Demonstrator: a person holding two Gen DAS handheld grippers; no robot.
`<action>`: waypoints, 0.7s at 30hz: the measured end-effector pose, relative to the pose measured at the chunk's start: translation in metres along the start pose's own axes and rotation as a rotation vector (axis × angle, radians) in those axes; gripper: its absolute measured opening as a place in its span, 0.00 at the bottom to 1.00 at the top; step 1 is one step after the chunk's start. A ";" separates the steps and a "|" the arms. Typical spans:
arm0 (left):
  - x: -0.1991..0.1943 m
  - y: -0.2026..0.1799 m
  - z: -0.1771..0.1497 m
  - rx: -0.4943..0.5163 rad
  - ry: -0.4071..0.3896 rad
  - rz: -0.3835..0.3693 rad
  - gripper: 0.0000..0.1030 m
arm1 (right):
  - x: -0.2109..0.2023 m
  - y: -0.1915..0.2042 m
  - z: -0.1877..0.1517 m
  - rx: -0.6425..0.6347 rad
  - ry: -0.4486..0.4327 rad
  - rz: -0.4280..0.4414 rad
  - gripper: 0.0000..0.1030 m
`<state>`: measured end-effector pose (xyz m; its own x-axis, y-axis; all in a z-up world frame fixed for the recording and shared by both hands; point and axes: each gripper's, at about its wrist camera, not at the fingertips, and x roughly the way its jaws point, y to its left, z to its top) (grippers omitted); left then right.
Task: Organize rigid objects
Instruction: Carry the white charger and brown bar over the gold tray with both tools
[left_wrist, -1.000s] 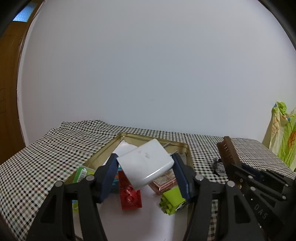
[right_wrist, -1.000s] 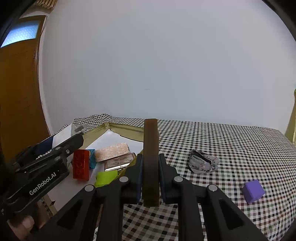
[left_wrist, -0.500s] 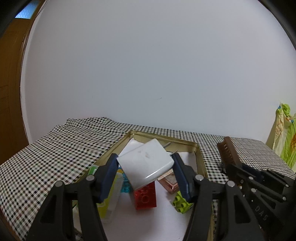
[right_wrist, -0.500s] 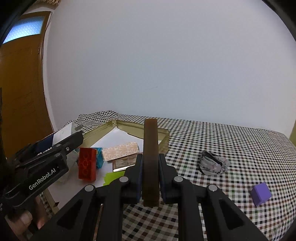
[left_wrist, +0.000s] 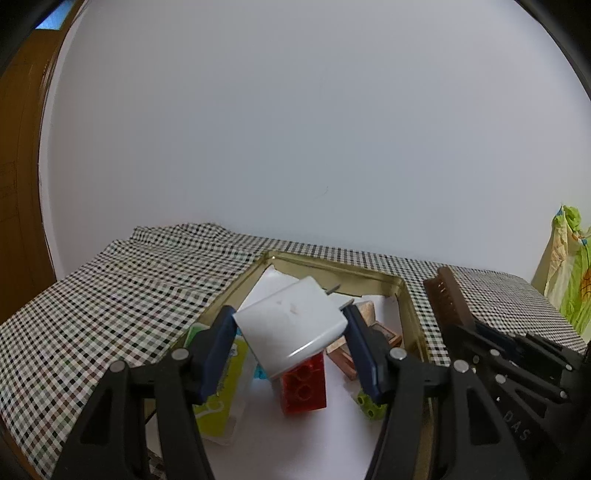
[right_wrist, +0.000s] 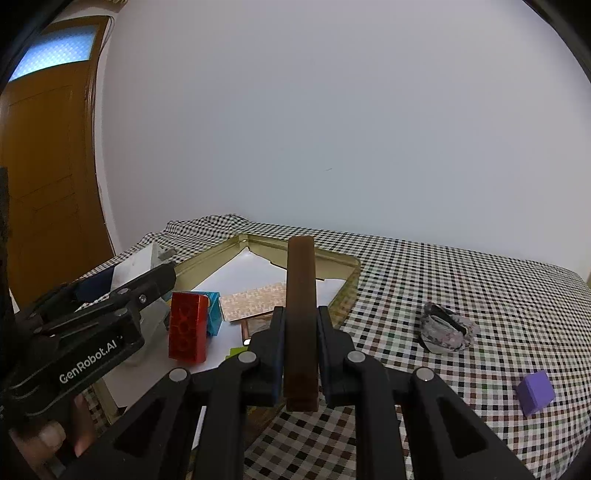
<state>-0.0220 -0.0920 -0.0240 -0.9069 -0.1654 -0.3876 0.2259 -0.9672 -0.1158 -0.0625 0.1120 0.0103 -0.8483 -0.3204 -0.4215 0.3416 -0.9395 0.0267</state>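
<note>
I'm holding a white charger (left_wrist: 291, 325) in my left gripper (left_wrist: 290, 332), blue pads pinching both sides, prongs pointing away and up-right, block tilted, hanging over the gold tray (left_wrist: 412, 314). My right gripper (right_wrist: 300, 343) is squeezing a brown comb (right_wrist: 301, 314) edge-on, jaws narrow, comb upright between the pads, hovering above the tray's near right edge. In the tray I'm seeing a red brick (right_wrist: 186, 326) standing upright with a teal block (right_wrist: 214, 312) just behind it, a green brick (left_wrist: 371, 400), a yellow-green box (left_wrist: 221, 391), and a patterned flat case (right_wrist: 255, 304). On the checkered cloth (right_wrist: 443, 280), right of the tray, a grey pouch (right_wrist: 445, 328) and a purple cube (right_wrist: 535, 393) are lying well apart.
</note>
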 end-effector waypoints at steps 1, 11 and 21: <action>0.001 0.000 0.000 -0.003 0.007 -0.003 0.58 | 0.001 0.000 0.000 0.001 0.003 0.003 0.17; 0.010 0.012 0.001 0.018 0.028 0.033 0.58 | 0.010 0.007 0.003 -0.015 0.027 0.025 0.17; 0.027 0.031 0.004 0.028 0.081 0.053 0.58 | 0.031 0.011 0.009 -0.033 0.075 0.055 0.17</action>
<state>-0.0414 -0.1279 -0.0342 -0.8622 -0.2011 -0.4650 0.2612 -0.9629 -0.0680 -0.0883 0.0903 0.0056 -0.7955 -0.3607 -0.4868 0.4013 -0.9157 0.0227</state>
